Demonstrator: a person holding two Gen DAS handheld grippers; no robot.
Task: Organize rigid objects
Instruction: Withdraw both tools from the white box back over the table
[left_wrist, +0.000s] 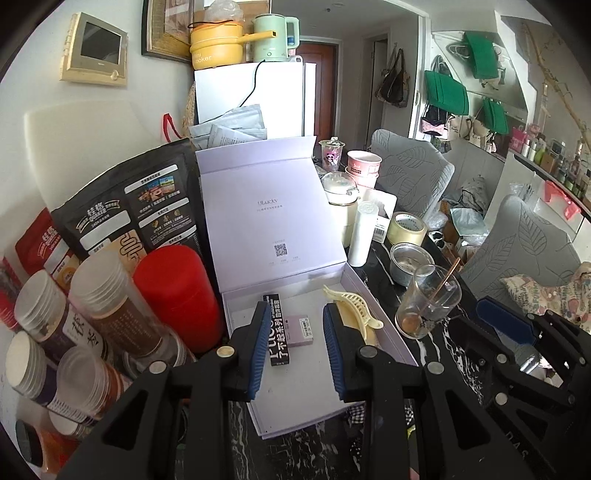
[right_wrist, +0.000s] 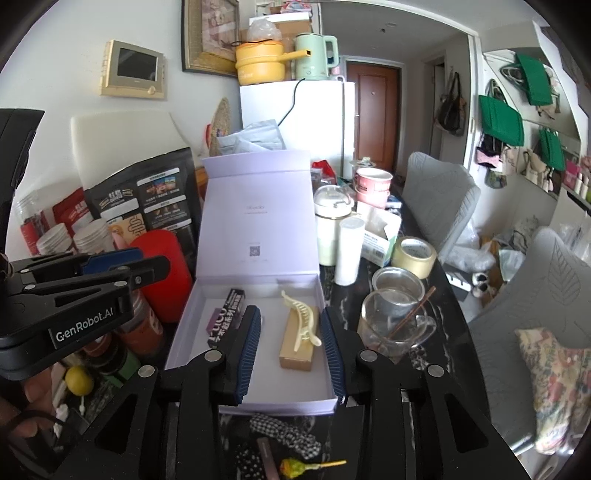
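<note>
An open lilac box stands on the dark marbled table with its lid upright. Inside lie a long black carton, a small purple carton and a cream hair claw. In the right wrist view the hair claw rests on a tan carton, beside the black carton. My left gripper hovers above the box's near left part, open and empty. My right gripper hovers above the near right part, open, with nothing between its pads. Each gripper shows at the edge of the other's view.
A red canister and several capped jars crowd the box's left side. To its right stand a glass cup with a stick, a tape roll and a white bottle. A checked cloth and a lollipop lie in front.
</note>
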